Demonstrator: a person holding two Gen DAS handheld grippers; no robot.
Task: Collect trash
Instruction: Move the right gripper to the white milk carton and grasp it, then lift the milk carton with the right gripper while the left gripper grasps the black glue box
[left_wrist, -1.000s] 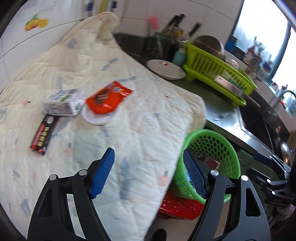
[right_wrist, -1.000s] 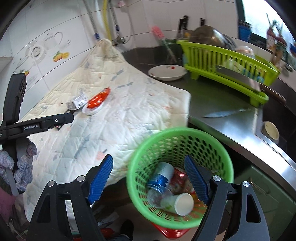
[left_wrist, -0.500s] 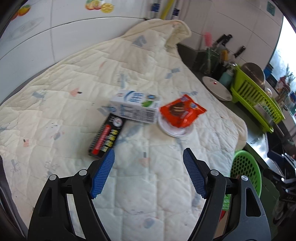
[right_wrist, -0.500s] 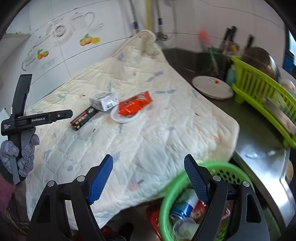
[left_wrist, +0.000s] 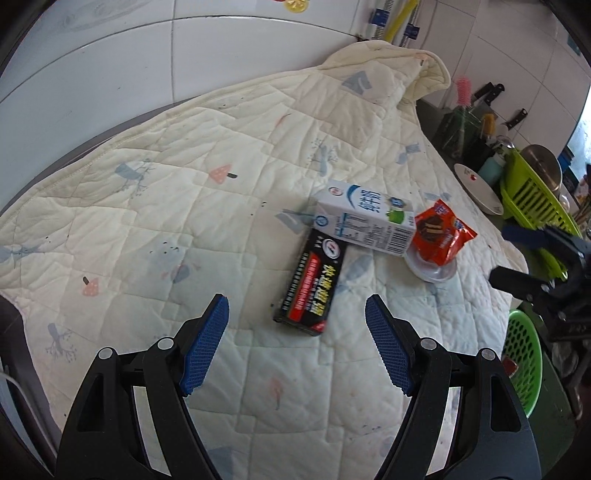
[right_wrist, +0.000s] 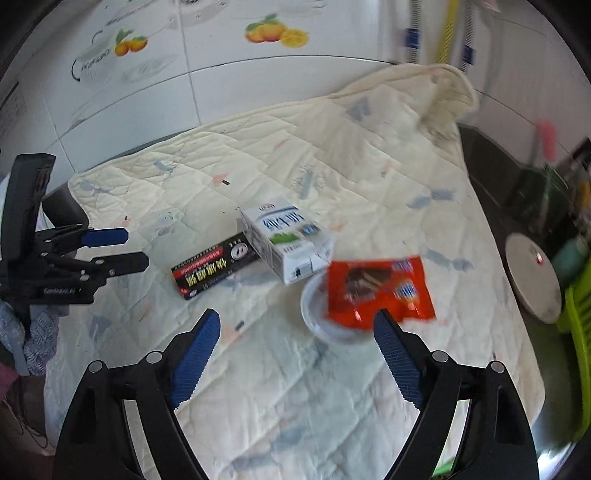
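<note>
I am bringing my left tool (left_wrist: 295, 345), spread and empty, toward the black box (left_wrist: 312, 282) mid-frame; my right tool (right_wrist: 295, 354), just widening, is aiming at the red wrapper (right_wrist: 378, 291).

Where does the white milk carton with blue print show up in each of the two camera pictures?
Left wrist view: the white milk carton with blue print lies right of centre on the cream quilt.
Right wrist view: the carton lies near centre.
Shared landmark: the long black box with a red stripe, whose end touches the carton in both.
</note>
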